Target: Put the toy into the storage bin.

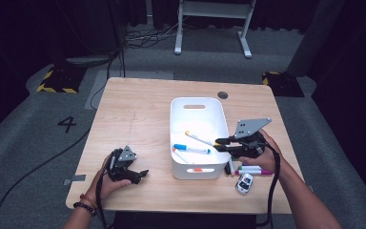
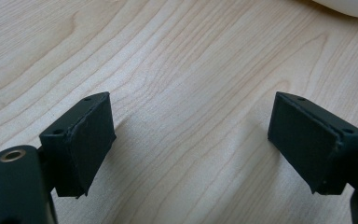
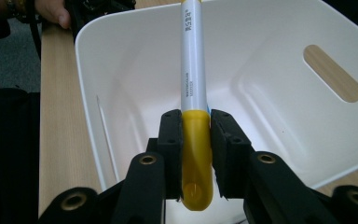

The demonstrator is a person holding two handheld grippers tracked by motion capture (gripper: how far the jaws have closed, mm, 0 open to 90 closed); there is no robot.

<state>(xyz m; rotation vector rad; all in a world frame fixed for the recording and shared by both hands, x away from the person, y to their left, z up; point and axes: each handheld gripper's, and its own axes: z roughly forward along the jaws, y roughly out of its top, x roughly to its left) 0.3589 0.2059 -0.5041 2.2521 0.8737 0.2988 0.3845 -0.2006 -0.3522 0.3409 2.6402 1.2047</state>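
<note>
A white marker with a yellow cap (image 1: 198,138) hangs over the white bin (image 1: 181,171), and my right gripper (image 1: 219,142) is shut on its cap end. In the right gripper view both pads clamp the yellow cap (image 3: 196,154) of the marker, whose white barrel points away over the bin's inside (image 3: 279,93). At the table's front left, my left gripper (image 1: 140,175) rests low on the wood. Its jaws (image 2: 191,140) stand wide open with bare wood between them.
A blue-capped marker (image 1: 190,148) and an orange-tipped one (image 1: 183,157) lie inside the bin. Right of the bin lie a green and a pink marker (image 1: 255,170) and a small white toy car (image 1: 244,183). The bin's corner (image 2: 349,7) shows beyond the left gripper.
</note>
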